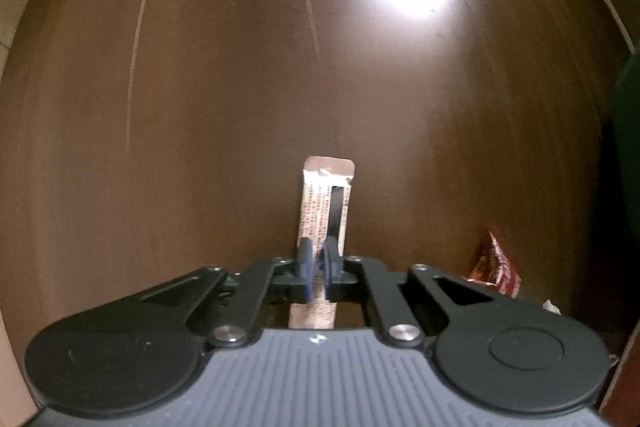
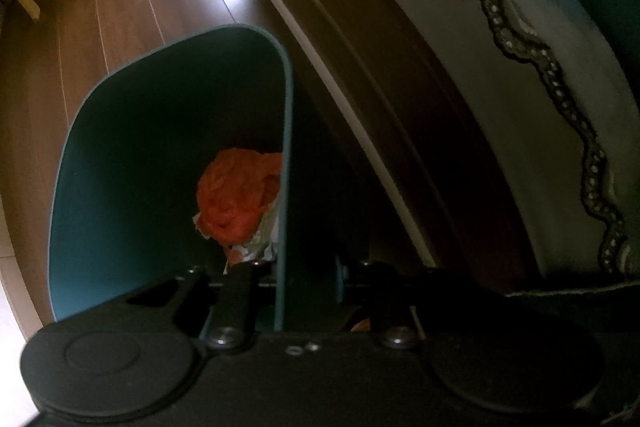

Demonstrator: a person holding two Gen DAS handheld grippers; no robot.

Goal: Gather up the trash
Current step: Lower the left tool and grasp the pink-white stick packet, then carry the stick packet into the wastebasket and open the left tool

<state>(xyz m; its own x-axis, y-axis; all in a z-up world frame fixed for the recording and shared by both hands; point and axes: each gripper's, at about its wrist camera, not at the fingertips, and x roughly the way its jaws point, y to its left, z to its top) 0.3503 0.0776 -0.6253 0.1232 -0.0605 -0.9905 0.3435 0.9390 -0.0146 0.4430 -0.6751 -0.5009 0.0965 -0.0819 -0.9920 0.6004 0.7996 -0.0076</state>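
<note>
Left gripper [image 1: 317, 269] clamped on a flat cardboard strip [image 1: 326, 199]; right gripper [image 2: 308, 279] gripping the wall of a teal bin [image 2: 160, 147].

In the left wrist view, the blue pads [image 1: 306, 263] are pressed together on the long, narrow printed strip, which runs away from the camera over the brown wood floor [image 1: 200, 87]; a red snack wrapper [image 1: 496, 263] lies to its right. In the right wrist view, the jaws straddle the bin's right wall, narrowly parted. Crumpled orange trash [image 2: 236, 199] sits inside the bin, beside a bed frame [image 2: 400, 107].
</note>
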